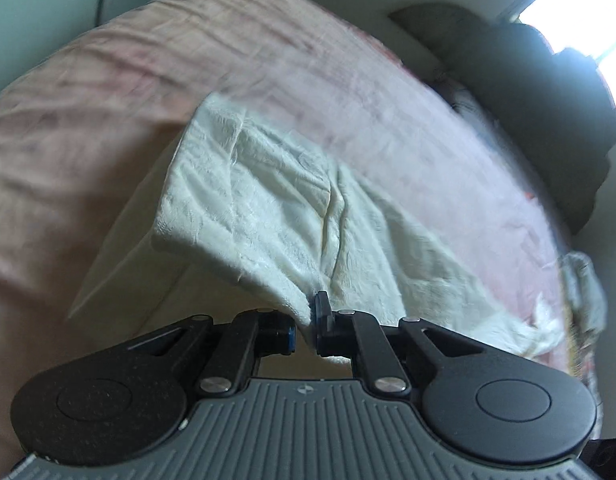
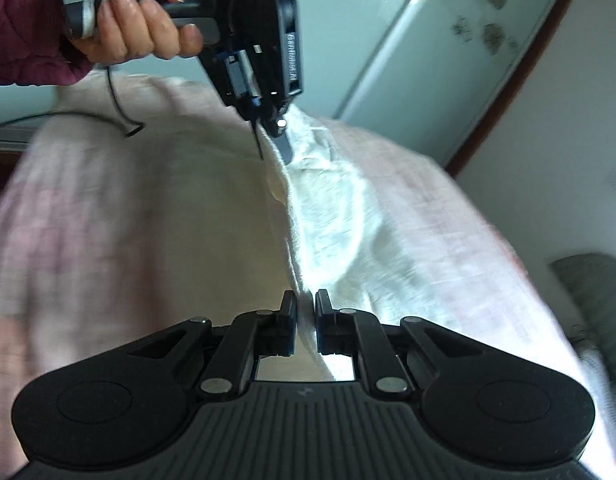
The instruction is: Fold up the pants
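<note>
The left gripper (image 1: 306, 322) is closed on an edge of the white pants (image 1: 268, 208). Its two black fingers pinch a small bunch of the fuzzy cloth between them. From this pinch the pants hang and stretch away over the bed (image 1: 88, 100). One corner of the pants sticks out in the air toward the left side of the bed, and the rest slopes down onto the pink blanket. The cloth has a few long wrinkles in the middle.

The right gripper (image 2: 306, 312) is closed too, with a strip of the white pants (image 2: 335, 220) squeezed between its fingers. The edge of the pants runs from this gripper up to the other gripper (image 2: 274, 136), which shows in the right wrist view pinching the far end of the same edge. So the pants are held up at two spots and pulled into a line between them. A hand (image 2: 136, 28) in a dark red sleeve holds that far gripper by its handle. A thin black cord (image 2: 120, 108) dangles under the hand.

The pink bed (image 2: 108, 220) lies under the pants. A dark pile (image 1: 539, 92) sits near the far right corner of the bed, under a bright window (image 1: 579, 0).
</note>
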The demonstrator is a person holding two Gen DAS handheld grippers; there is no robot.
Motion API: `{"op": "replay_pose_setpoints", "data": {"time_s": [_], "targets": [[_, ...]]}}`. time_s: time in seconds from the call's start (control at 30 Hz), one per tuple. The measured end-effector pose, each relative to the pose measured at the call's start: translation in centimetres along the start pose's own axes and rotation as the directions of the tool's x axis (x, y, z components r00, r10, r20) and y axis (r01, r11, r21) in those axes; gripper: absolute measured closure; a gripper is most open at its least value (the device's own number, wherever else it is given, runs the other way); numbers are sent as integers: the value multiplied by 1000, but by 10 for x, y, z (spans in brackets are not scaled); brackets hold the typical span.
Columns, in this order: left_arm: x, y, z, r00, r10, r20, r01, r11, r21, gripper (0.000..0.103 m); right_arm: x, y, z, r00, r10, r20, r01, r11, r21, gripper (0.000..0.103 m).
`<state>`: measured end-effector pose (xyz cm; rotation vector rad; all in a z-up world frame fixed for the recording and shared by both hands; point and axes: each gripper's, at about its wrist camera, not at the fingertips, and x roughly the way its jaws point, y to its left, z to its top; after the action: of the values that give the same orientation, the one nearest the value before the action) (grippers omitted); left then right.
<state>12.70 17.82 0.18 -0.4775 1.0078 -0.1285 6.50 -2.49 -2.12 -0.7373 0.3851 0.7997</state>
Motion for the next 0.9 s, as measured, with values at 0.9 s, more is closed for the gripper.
{"op": "replay_pose_setpoints", "data": {"time_s": [0.9], "targets": [[-22, -22, -48, 912, 381, 151, -402, 903, 149, 60, -49, -4, -38, 996, 43, 78, -76, 865, 496, 83]]}}
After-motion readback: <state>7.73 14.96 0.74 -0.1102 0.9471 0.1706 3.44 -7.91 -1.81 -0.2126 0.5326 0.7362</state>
